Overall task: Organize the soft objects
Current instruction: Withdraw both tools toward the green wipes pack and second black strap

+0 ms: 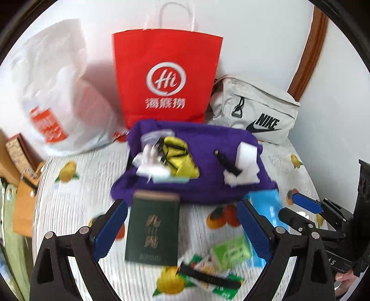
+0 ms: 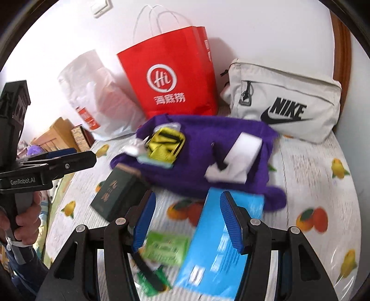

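Purple cloth (image 1: 203, 148) lies on the bed (image 1: 87, 192), far beyond both grippers — left gripper (image 1: 182, 229), right gripper (image 2: 188, 222) — jaws apart, empty.

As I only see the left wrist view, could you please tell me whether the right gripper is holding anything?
Observer: No. The right gripper is open above the blue packet and is not clamping it.
Operator: Thank you. Is the red bag alone?
Observer: What looks like a second red bag stands right behind the red bag.
Operator: Anything on the wall?
Observer: A white switch, at the upper left.
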The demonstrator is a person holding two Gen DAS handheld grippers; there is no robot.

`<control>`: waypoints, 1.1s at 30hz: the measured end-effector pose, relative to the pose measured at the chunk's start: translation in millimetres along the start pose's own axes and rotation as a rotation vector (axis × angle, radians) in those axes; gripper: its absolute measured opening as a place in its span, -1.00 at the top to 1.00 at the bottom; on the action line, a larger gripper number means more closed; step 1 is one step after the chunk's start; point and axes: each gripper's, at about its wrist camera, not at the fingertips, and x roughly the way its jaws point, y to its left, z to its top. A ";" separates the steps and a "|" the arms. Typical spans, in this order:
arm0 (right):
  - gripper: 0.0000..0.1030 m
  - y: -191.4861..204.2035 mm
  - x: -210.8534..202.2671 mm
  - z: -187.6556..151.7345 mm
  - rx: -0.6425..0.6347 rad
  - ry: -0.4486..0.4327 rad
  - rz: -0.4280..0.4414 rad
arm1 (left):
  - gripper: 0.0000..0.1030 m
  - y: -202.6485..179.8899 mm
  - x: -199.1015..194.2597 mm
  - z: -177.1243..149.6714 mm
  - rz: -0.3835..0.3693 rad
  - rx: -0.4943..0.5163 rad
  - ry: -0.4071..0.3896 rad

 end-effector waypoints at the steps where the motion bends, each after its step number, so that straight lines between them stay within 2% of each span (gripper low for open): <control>1: -0.12 2.5 -2.3 -7.1 0.003 0.004 0.007 | -0.85 2.9 -2.0 -10.1 0.000 -0.009 0.009; 8: -0.12 19.0 -10.9 -57.3 -0.011 0.024 0.034 | -0.85 11.2 -7.7 -64.1 -0.003 -0.050 0.040; 11: -0.12 24.9 -13.4 -75.6 -0.029 0.021 0.047 | -0.85 8.6 -8.8 -85.1 0.012 -0.050 0.028; 14: -0.12 24.4 -18.7 -92.8 -0.026 0.013 0.048 | -0.85 -0.3 -7.4 -102.7 -0.022 -0.023 0.037; 16: -0.12 19.6 -21.9 -101.9 -0.012 0.018 0.049 | -0.85 -12.2 -8.9 -112.8 -0.055 0.021 0.013; 22: -0.12 -6.6 -37.6 -130.3 0.029 0.004 0.011 | -0.85 -48.7 -1.1 -127.4 -0.111 0.123 -0.019; 24: -0.12 -19.7 -41.5 -138.8 0.056 0.000 -0.008 | -0.85 -60.8 7.5 -131.1 -0.106 0.166 -0.022; 28: -0.12 -40.0 -42.2 -150.4 0.101 0.009 -0.020 | -0.67 -74.3 28.8 -137.3 -0.097 0.205 0.007; 33: -0.12 -53.6 -42.0 -154.1 0.100 0.005 -0.069 | -0.66 -82.5 52.3 -141.6 -0.088 0.230 0.027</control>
